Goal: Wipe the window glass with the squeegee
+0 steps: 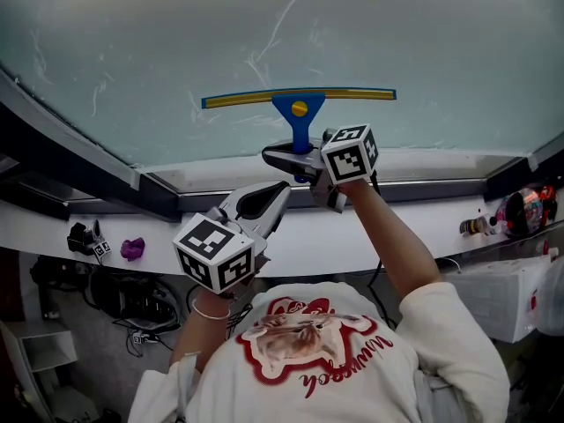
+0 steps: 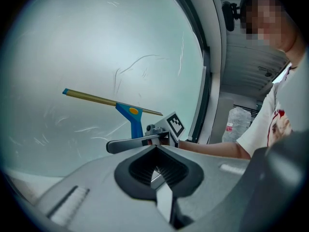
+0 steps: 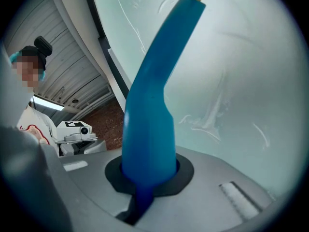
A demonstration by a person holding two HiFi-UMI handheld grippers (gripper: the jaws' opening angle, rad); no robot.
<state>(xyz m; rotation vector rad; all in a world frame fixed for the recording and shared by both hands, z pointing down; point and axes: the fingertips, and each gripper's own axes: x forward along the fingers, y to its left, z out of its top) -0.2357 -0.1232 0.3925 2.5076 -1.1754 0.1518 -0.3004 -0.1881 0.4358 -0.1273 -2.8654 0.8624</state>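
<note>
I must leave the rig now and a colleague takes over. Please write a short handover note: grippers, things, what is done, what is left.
Right gripper: shut on the squeegee handle.
Left gripper: shut, empty, held lower, away from the window glass.
Its blade: level, low on the glass, above the sill.
Done: squeegee gripped and at the glass.
Left: streaks show above the blade; wipe them.

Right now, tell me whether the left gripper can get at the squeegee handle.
Probably yes: nothing lies between the left gripper and the squeegee handle, but the right gripper clamps its lower end, and the left jaws are shut.
</note>
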